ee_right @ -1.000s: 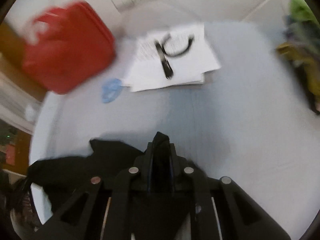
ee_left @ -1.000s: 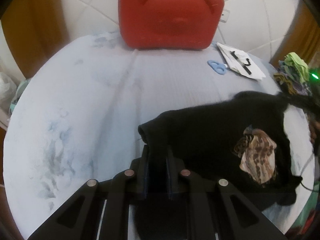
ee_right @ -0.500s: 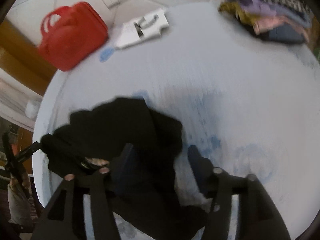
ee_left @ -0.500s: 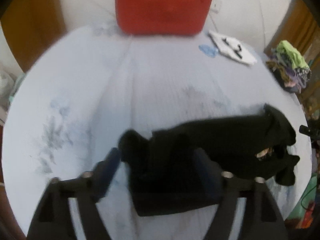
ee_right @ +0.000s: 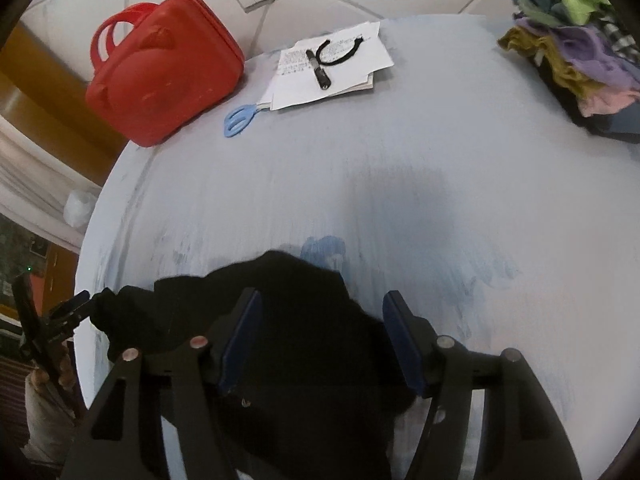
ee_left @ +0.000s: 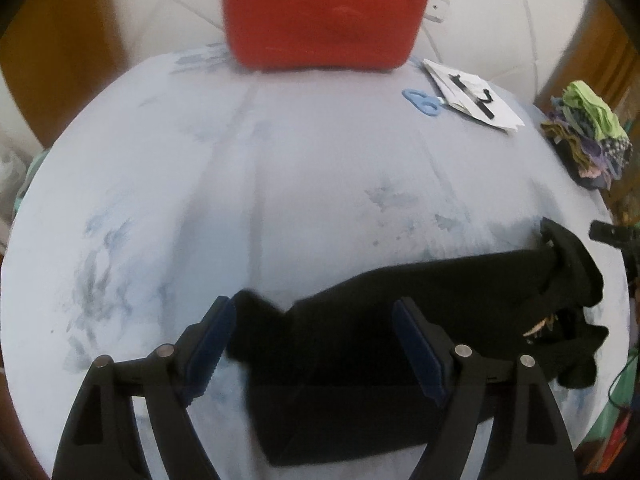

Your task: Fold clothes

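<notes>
A black garment (ee_left: pixel 420 320) lies folded in a long strip on the pale blue table (ee_left: pixel 280 180), near its front edge. A bit of its printed patch shows at the right end. My left gripper (ee_left: pixel 314 344) is open, its jaws wide apart above the garment's left end, holding nothing. In the right wrist view the same black garment (ee_right: pixel 280 340) lies bunched under my right gripper (ee_right: pixel 320 336), which is open and empty above it.
A red case (ee_left: pixel 324 12) stands at the table's far edge. Papers with a black pen (ee_right: pixel 332 64) and blue scissors (ee_right: pixel 238 118) lie beside it. A pile of coloured clothes (ee_right: pixel 568 40) sits at the far right. The table's left edge (ee_right: pixel 92 280) is close.
One second ago both grippers were shut on the black garment. They have let go, opened wide and lifted, and the garment now lies folded over with its print mostly hidden.
</notes>
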Tool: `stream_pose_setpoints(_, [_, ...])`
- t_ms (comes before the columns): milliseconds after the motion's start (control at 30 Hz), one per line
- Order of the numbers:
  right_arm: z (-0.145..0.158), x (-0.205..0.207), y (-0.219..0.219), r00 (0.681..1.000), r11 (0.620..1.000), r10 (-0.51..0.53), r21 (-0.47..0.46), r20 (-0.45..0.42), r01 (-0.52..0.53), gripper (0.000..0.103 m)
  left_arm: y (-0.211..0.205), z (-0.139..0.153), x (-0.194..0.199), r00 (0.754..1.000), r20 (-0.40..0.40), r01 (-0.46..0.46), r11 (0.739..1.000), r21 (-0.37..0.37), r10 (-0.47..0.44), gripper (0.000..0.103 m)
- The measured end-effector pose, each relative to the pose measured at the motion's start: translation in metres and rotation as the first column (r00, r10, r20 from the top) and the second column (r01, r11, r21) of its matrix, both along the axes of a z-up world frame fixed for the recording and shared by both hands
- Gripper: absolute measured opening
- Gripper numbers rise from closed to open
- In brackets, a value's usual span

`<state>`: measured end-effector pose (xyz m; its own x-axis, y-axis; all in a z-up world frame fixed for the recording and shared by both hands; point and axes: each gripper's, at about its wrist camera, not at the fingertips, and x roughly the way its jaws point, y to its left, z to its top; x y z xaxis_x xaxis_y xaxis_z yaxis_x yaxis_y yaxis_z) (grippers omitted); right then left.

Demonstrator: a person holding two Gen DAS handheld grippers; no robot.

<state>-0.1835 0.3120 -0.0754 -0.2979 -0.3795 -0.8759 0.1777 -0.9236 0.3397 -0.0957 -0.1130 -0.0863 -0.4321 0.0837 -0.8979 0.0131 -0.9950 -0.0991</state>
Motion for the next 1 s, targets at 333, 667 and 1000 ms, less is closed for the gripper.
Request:
stream_pose_setpoints(333, [-0.039,-0.017,-0.057,0.977,0.97,0.199,0.126,0.073,-0.207,0.021,0.021,-0.012,-0.008,0.998,0.043,0.058,0.996,-0.064,-0.055,0.009])
stream_pose_setpoints(667, [0.065,-0.029,-0.05,0.938,0.972,0.183,0.198,-0.295,-0.128,0.011,0.003,0.066,-0.056,0.987,-0.157,-0.042,0.994,-0.098,0.027,0.001])
stream_pose_setpoints(1000, [0.054,-0.098,-0.053,0.98,0.993,0.112,0.051,-0.162,-0.104,0.038,-0.009,0.046,-0.081,0.998,-0.057,0.033,0.999,-0.019,-0.034,0.071])
